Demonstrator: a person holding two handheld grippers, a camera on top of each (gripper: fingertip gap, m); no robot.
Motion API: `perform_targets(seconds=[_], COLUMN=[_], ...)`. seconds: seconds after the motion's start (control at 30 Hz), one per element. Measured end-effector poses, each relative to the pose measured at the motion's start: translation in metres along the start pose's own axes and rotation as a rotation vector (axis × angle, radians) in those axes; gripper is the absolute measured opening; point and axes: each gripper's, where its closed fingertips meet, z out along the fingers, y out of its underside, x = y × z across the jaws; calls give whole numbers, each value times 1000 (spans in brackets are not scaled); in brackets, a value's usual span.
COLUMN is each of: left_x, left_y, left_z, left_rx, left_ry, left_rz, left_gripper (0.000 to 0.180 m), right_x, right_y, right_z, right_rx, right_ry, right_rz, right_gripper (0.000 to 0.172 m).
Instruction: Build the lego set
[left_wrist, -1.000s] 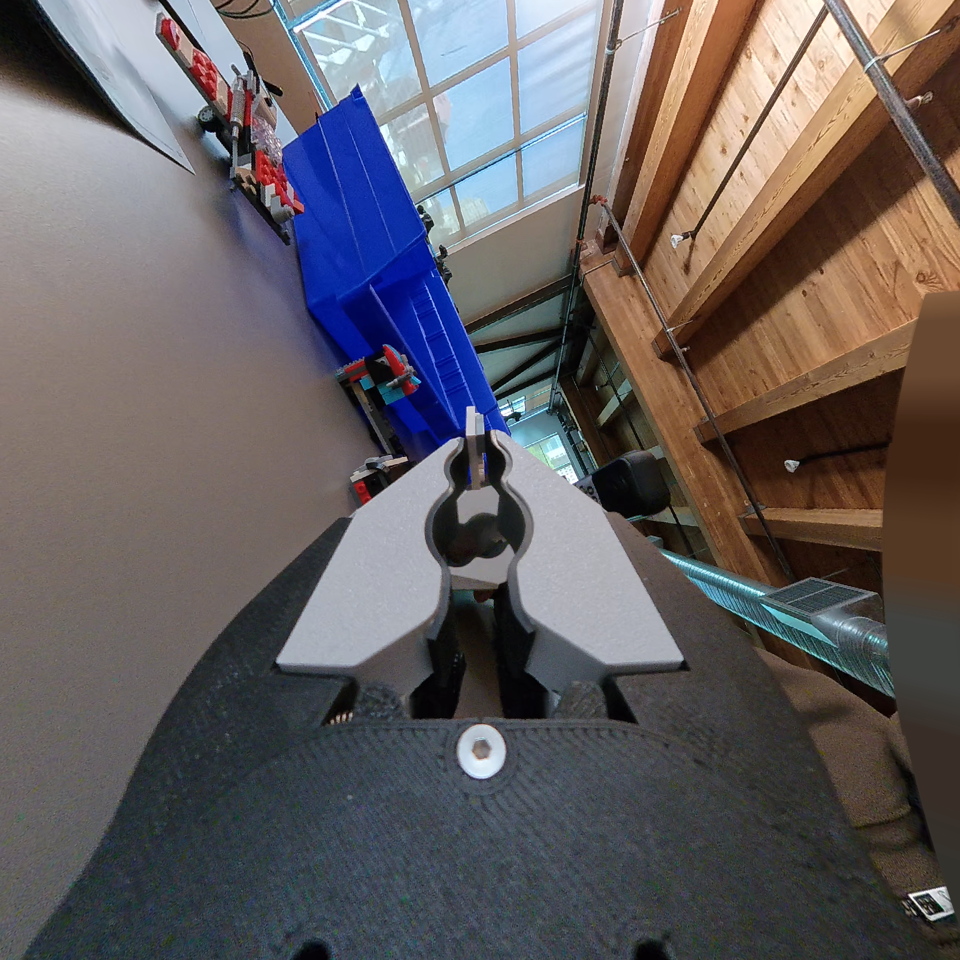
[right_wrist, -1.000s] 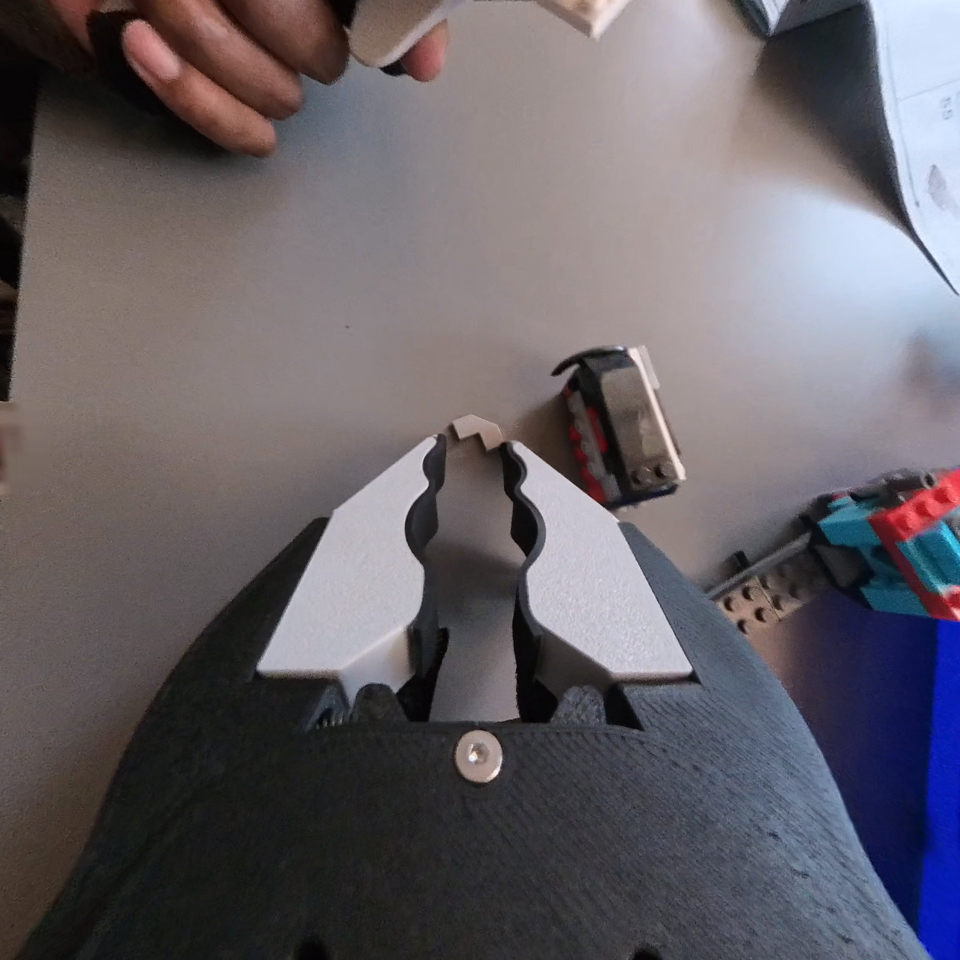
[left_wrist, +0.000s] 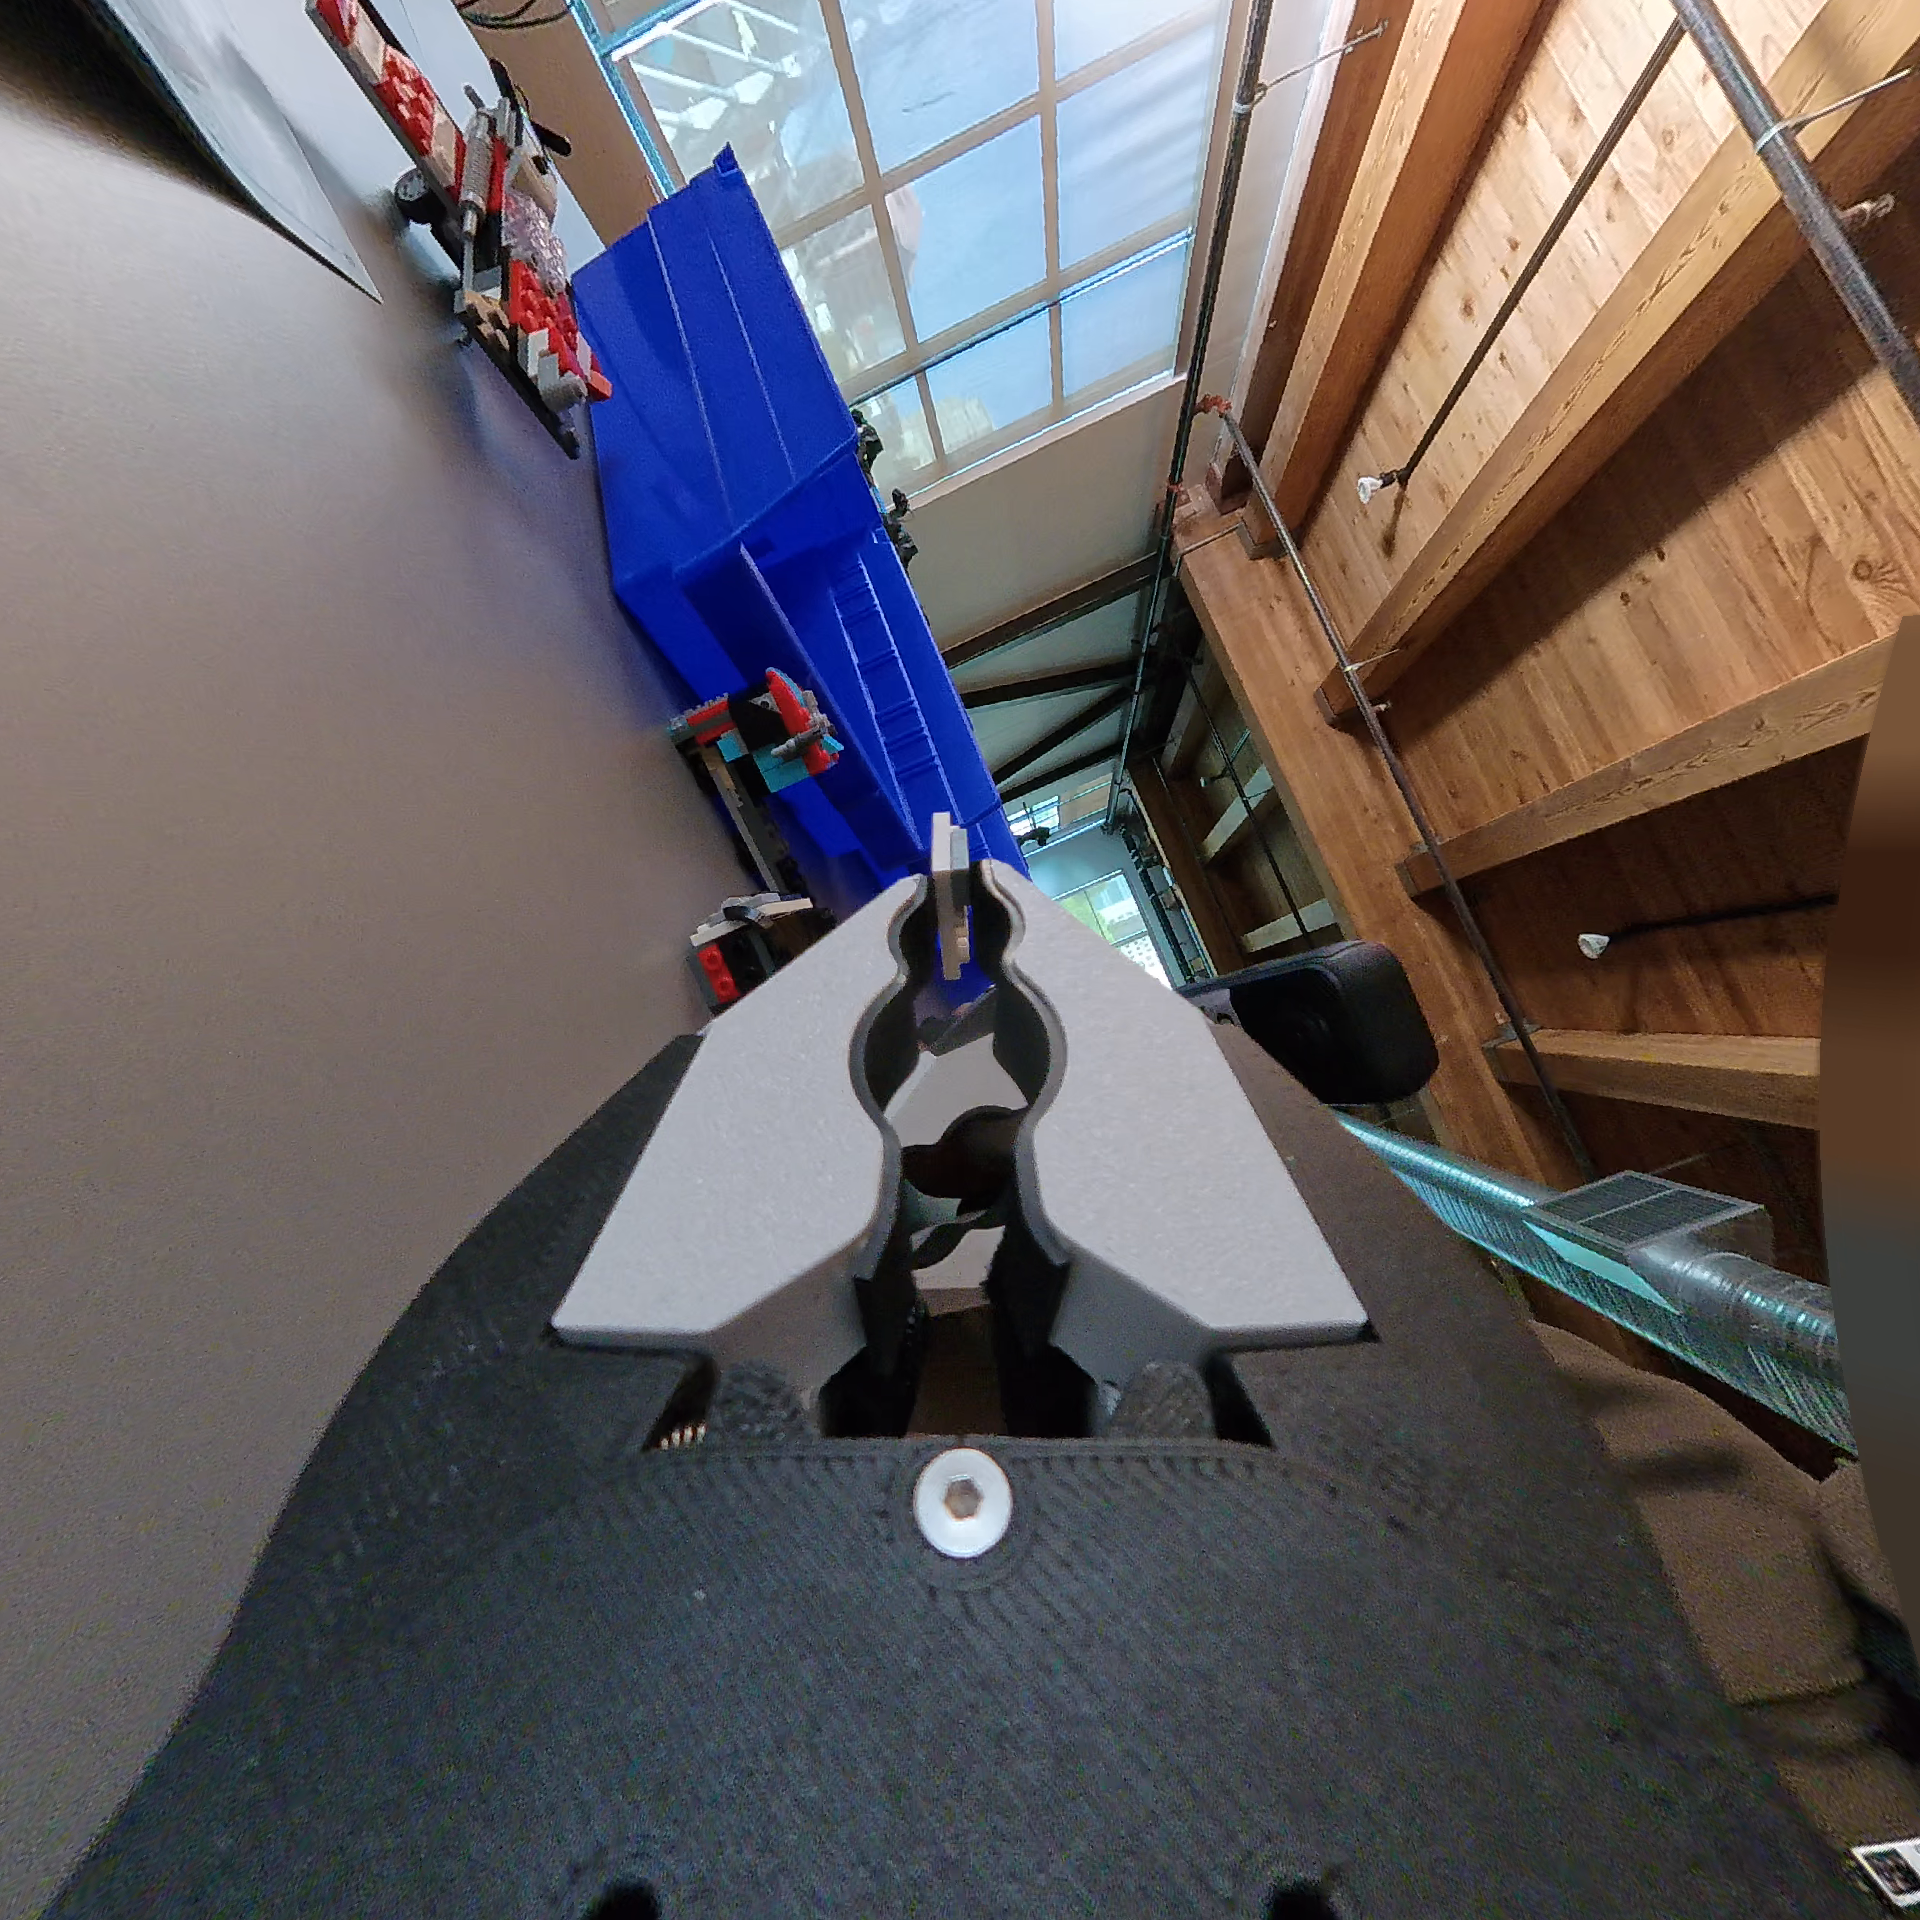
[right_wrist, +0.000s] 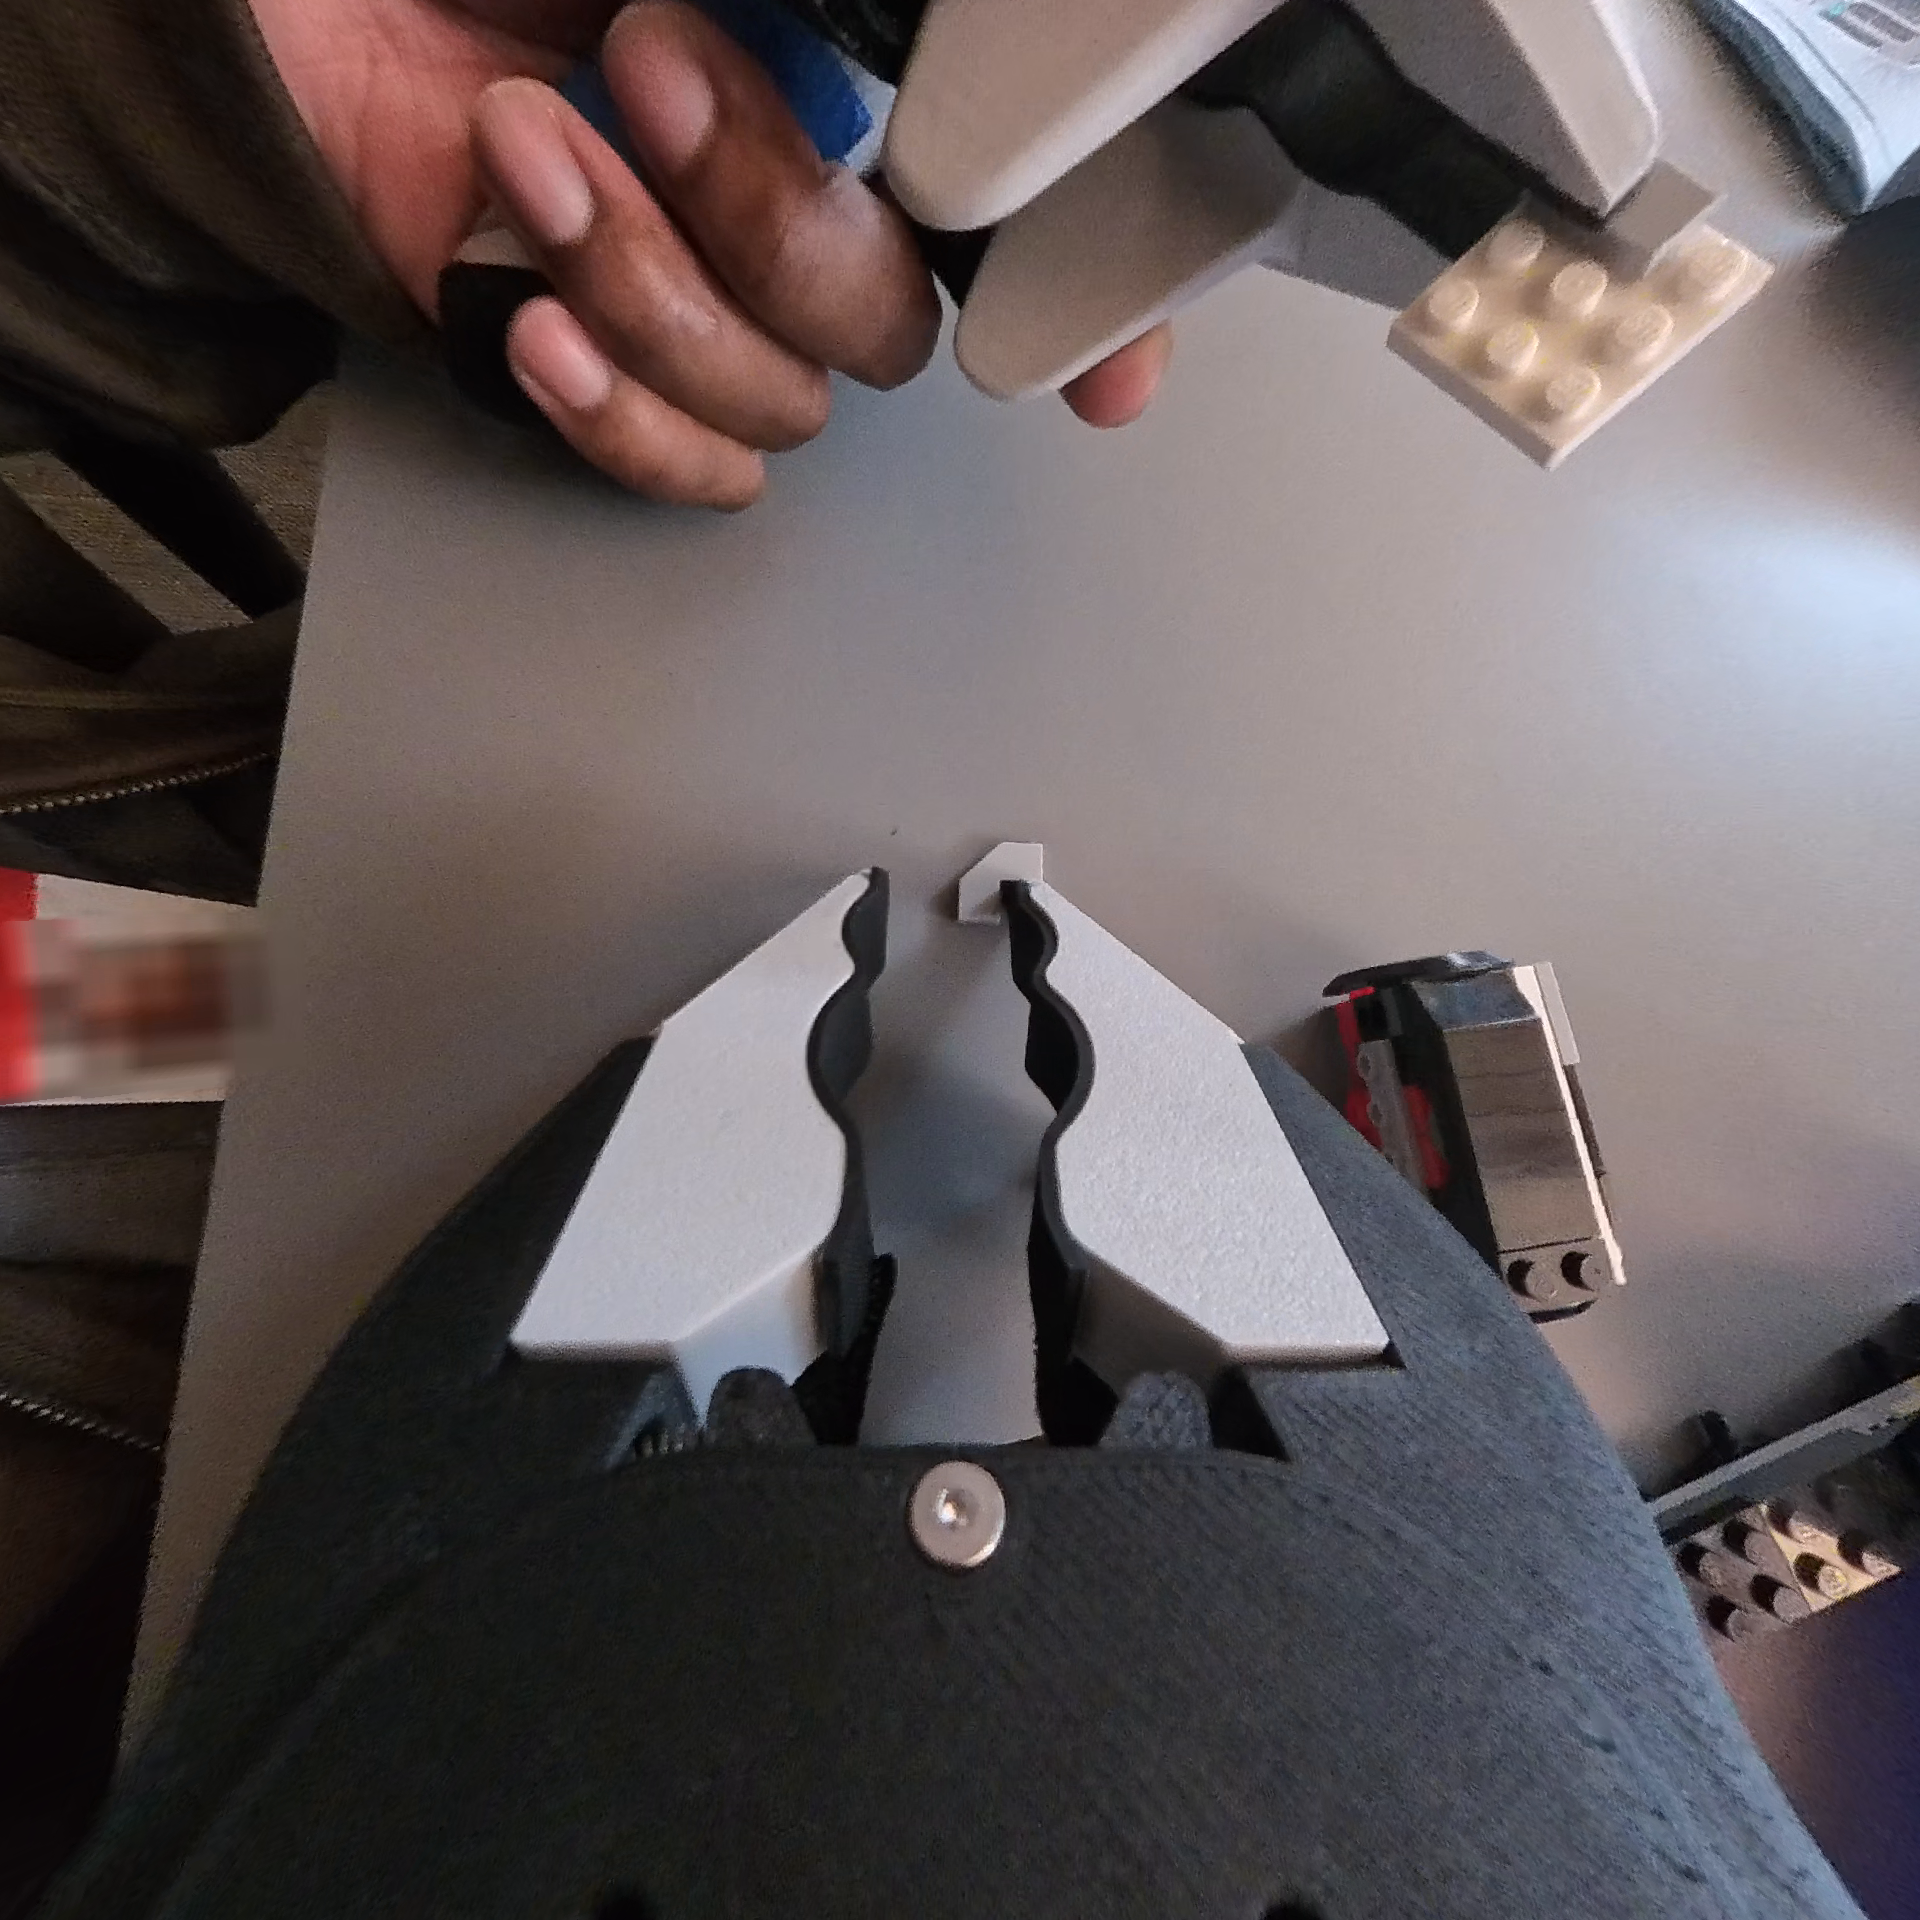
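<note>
right wrist view: right gripper (right_wrist: 940, 894) jaws, earlier straddling the small white piece (right_wrist: 995, 885), stood apart beside it; left gripper (left_wrist: 951, 899) stayed clamped on a white plate (left_wrist: 948, 904).

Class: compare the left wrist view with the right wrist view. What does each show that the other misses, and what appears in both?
Only the left wrist view: the blue bin, window and wooden beams.

Only the right wrist view: the hand, the open right gripper and a small white piece at its right fingertip.

Both: the left gripper clamping a white studded plate, the black-and-red brick block, the grey table.
</note>
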Motion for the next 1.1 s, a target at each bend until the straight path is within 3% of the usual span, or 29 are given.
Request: perform_targets(seconds=[0.13,0.4,0.7,1.1], left_x=[0,-1,-1,-1], left_y=[2,10,21,23], left_z=[0,3,8,9], left_rx=[-1,-38,-68,-78], left_ry=[1,0,2,7], left_rz=[-21,-51,-101,-114], left_gripper=[6,7,7,7], right_x=[6,1,3,29], right_y=[-1,-3,-50,-63], right_z=[1,-5,-46,-44], right_rx=[2,30,224,115], right_ry=[25,11,20,60], right_rz=[-2,-93,-184,-397], right_gripper=[10,9,9,9])
